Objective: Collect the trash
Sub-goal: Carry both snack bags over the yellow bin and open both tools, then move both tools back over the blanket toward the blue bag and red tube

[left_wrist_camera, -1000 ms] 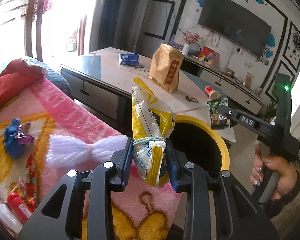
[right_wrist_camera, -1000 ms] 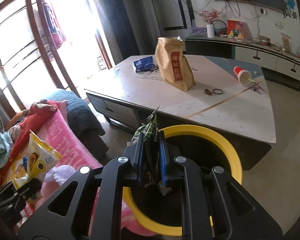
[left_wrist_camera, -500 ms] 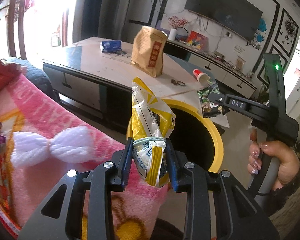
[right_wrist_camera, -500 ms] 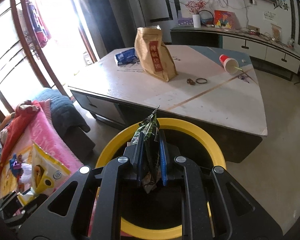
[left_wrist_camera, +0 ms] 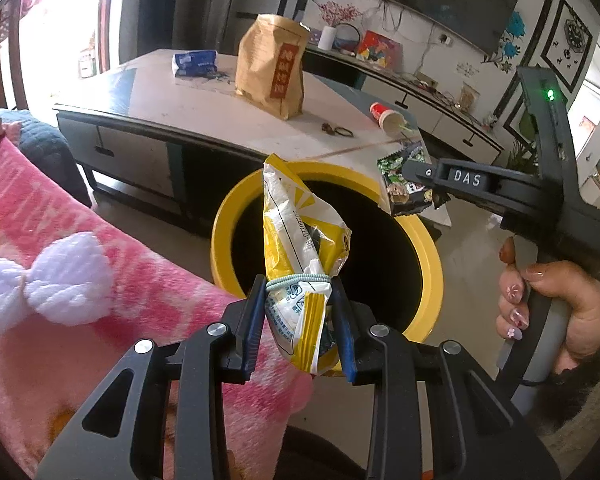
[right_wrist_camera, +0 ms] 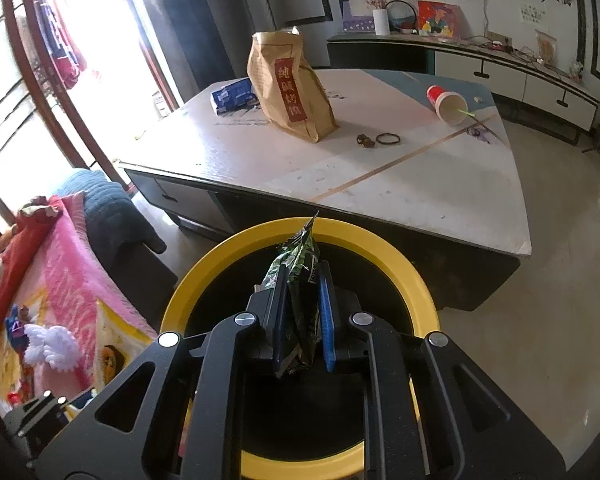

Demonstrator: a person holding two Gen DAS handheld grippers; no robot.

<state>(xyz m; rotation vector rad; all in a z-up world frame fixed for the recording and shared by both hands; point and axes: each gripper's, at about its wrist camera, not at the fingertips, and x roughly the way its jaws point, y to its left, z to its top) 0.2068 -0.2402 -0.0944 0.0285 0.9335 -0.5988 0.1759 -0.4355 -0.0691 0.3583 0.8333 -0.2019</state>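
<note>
I have both pieces of trash in hand over the round yellow-rimmed bin with the dark inside (left_wrist_camera: 428,264). My left gripper (left_wrist_camera: 300,332) has its fingers closed on the lower part of a crumpled yellow-and-white plastic snack bag (left_wrist_camera: 300,240), just below the pale elastic band (left_wrist_camera: 298,278) cinched round it; the upper part of the bag stands up loose and puffed above the fingers. My right gripper (right_wrist_camera: 303,324) is pinched nearly shut on a flat dark green foil wrapper (right_wrist_camera: 296,280), which stands on edge between the fingers directly over the bin's mouth.

Both look feather-light, soft and crinkly, with slick film surfaces, so I judge they need only a light pinch but could slide out or cling to a pad when let go. The banded neck of the yellow bag seems the best hold, since the film is bunched and thicker there. The foil wrapper is thin, so a hold across its flat middle suits it.
</note>
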